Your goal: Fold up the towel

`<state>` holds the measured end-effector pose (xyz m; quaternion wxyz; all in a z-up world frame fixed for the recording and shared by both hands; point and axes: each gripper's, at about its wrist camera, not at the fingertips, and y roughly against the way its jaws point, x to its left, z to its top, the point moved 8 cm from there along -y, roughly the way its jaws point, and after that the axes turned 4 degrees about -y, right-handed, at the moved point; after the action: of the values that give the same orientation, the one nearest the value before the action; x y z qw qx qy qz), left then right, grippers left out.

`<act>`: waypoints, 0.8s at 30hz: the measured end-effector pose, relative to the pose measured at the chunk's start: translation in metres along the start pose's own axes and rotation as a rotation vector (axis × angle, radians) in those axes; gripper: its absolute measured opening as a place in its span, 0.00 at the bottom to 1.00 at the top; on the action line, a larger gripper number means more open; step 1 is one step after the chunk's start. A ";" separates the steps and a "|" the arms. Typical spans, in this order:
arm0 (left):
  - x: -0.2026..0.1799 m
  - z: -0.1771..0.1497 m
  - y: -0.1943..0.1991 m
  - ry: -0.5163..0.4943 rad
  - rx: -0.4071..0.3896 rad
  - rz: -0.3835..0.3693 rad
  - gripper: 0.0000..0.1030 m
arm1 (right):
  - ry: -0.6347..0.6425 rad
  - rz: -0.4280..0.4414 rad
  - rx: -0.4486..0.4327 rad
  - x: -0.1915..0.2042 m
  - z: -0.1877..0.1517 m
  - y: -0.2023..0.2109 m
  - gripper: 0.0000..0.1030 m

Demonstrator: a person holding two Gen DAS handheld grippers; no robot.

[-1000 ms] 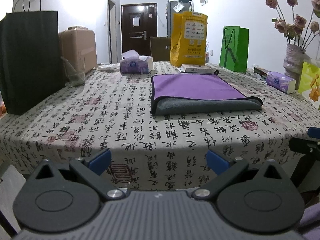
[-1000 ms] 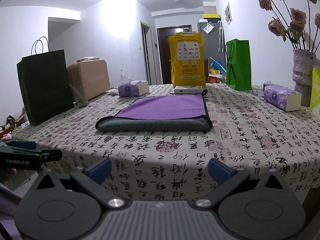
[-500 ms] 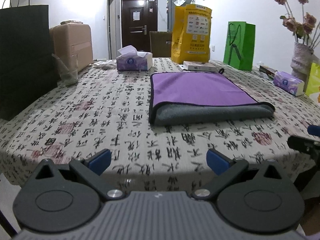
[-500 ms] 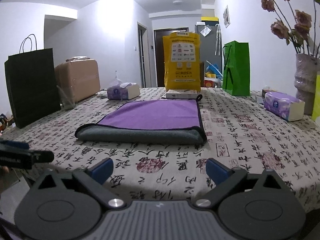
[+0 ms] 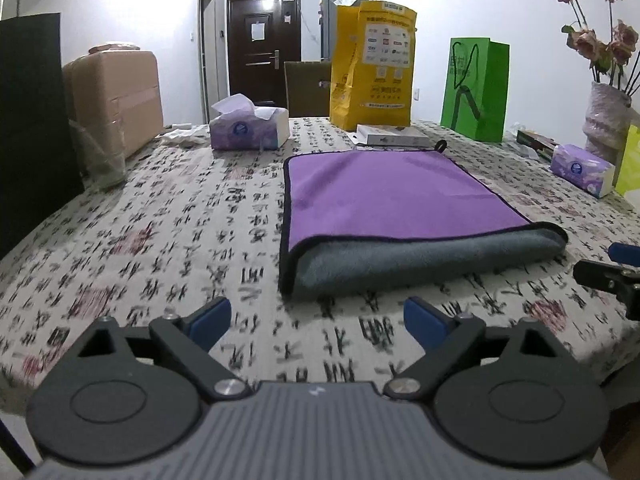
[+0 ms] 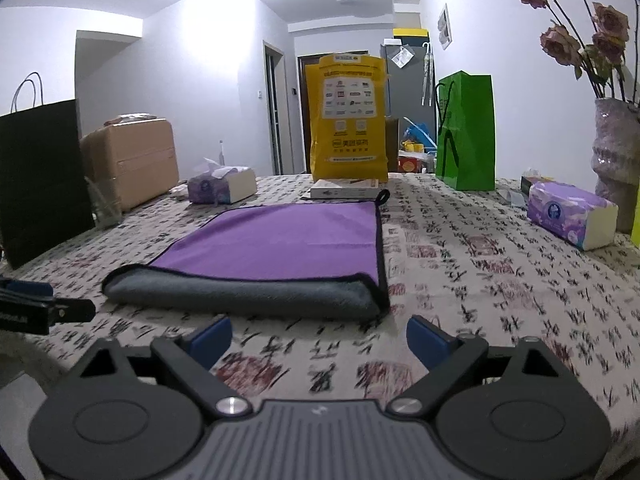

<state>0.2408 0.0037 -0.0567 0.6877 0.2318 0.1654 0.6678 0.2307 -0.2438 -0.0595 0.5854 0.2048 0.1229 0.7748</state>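
A purple towel (image 5: 392,196) with a grey underside lies folded once on the patterned tablecloth (image 5: 168,240), its rolled grey fold facing me. It also shows in the right wrist view (image 6: 280,236). My left gripper (image 5: 318,320) is open and empty just short of the towel's near left corner. My right gripper (image 6: 320,338) is open and empty just short of the towel's near right corner. The right gripper's tip shows at the right edge of the left wrist view (image 5: 608,272).
At the table's back stand a yellow bag (image 5: 372,64), a green bag (image 5: 476,88) and a tissue box (image 5: 248,128). A black bag (image 5: 32,120) and a cardboard box (image 5: 116,96) stand on the left. A vase (image 6: 616,160) and tissue pack (image 6: 568,216) stand on the right.
Both grippers have moved forward over the table toward the towel's near fold. Both stay open.
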 end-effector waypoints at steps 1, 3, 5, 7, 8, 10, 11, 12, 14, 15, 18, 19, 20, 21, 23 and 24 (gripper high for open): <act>0.001 0.002 -0.005 -0.005 0.003 0.007 0.90 | 0.005 0.002 0.004 -0.001 0.002 -0.004 0.83; 0.003 0.007 -0.014 -0.011 0.004 0.011 0.83 | 0.018 0.013 0.020 -0.003 0.005 -0.013 0.75; 0.005 0.010 -0.023 -0.020 0.011 0.008 0.78 | 0.029 0.016 0.028 -0.005 0.007 -0.022 0.74; 0.006 0.012 -0.031 -0.023 0.018 0.000 0.72 | 0.041 0.012 0.029 -0.008 0.011 -0.030 0.72; 0.006 0.014 -0.036 -0.026 0.023 -0.005 0.70 | 0.045 0.011 0.031 -0.009 0.013 -0.034 0.68; 0.007 0.016 -0.043 -0.032 0.028 -0.011 0.64 | 0.054 0.010 0.042 -0.012 0.017 -0.044 0.60; 0.006 0.017 -0.047 -0.042 0.031 -0.019 0.60 | 0.061 0.008 0.051 -0.014 0.019 -0.049 0.58; 0.006 0.019 -0.051 -0.050 0.033 -0.025 0.59 | 0.070 0.002 0.063 -0.015 0.019 -0.054 0.57; 0.005 0.021 -0.058 -0.060 0.047 -0.038 0.49 | 0.080 -0.012 0.078 -0.017 0.021 -0.064 0.53; 0.004 0.021 -0.062 -0.062 0.057 -0.047 0.44 | 0.085 -0.009 0.085 -0.018 0.022 -0.069 0.50; 0.005 0.022 -0.069 -0.057 0.069 -0.064 0.43 | 0.103 -0.004 0.111 -0.017 0.023 -0.081 0.39; 0.005 0.023 -0.070 -0.059 0.070 -0.069 0.40 | 0.107 -0.004 0.119 -0.017 0.023 -0.084 0.38; 0.006 0.024 -0.071 -0.058 0.072 -0.077 0.37 | 0.111 -0.004 0.127 -0.017 0.023 -0.088 0.36; 0.006 0.025 -0.072 -0.053 0.074 -0.081 0.31 | 0.114 -0.002 0.132 -0.017 0.022 -0.089 0.34; 0.009 0.026 -0.074 -0.045 0.079 -0.075 0.18 | 0.117 0.004 0.139 -0.018 0.023 -0.092 0.27; 0.010 0.027 -0.074 -0.043 0.080 -0.073 0.13 | 0.121 0.004 0.141 -0.018 0.024 -0.093 0.18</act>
<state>0.3183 0.0114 -0.0732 0.7051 0.2673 0.1857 0.6300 0.3251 -0.2357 -0.0812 0.5596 0.1985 0.2118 0.7763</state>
